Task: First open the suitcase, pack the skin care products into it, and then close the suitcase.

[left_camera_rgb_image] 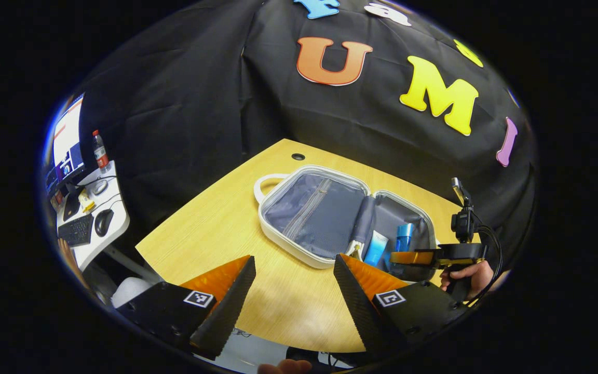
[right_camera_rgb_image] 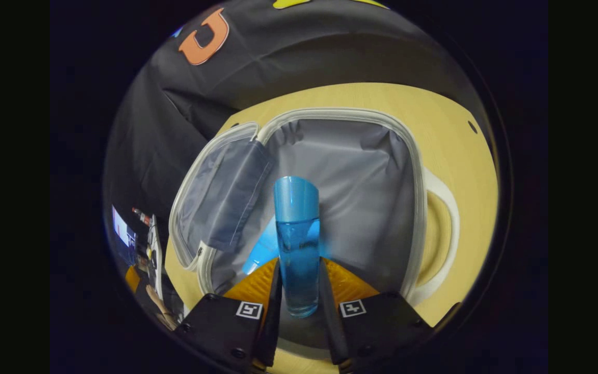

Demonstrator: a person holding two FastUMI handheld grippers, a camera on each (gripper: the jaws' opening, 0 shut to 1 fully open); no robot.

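Observation:
A small white suitcase (left_camera_rgb_image: pixel 299 254) lies wide open on the wooden table (left_camera_rgb_image: pixel 216 234), its grey lining showing. A light blue tube (left_camera_rgb_image: pixel 377 248) rests in its right half. My right gripper (right_camera_rgb_image: pixel 299 270) is shut on a clear blue bottle (right_camera_rgb_image: pixel 297 244) with a blue cap, held over the grey-lined right half (right_camera_rgb_image: pixel 361 187). The light blue tube (right_camera_rgb_image: pixel 260 249) lies just behind and left of the bottle. In the left gripper view the right gripper (left_camera_rgb_image: pixel 408 257) hangs over that half with the bottle (left_camera_rgb_image: pixel 404 238). My left gripper (left_camera_rgb_image: pixel 294 270) stands open above the table's near side, holding nothing.
A white side desk (left_camera_rgb_image: pixel 114 223) at the far left carries a keyboard (left_camera_rgb_image: pixel 77 230), a mouse (left_camera_rgb_image: pixel 104 221), a monitor (left_camera_rgb_image: pixel 68 140) and a drink bottle (left_camera_rgb_image: pixel 100 151). A person's hand (left_camera_rgb_image: pixel 467 278) holds the right gripper. A cable hole (left_camera_rgb_image: pixel 298 156) sits near the table's far edge.

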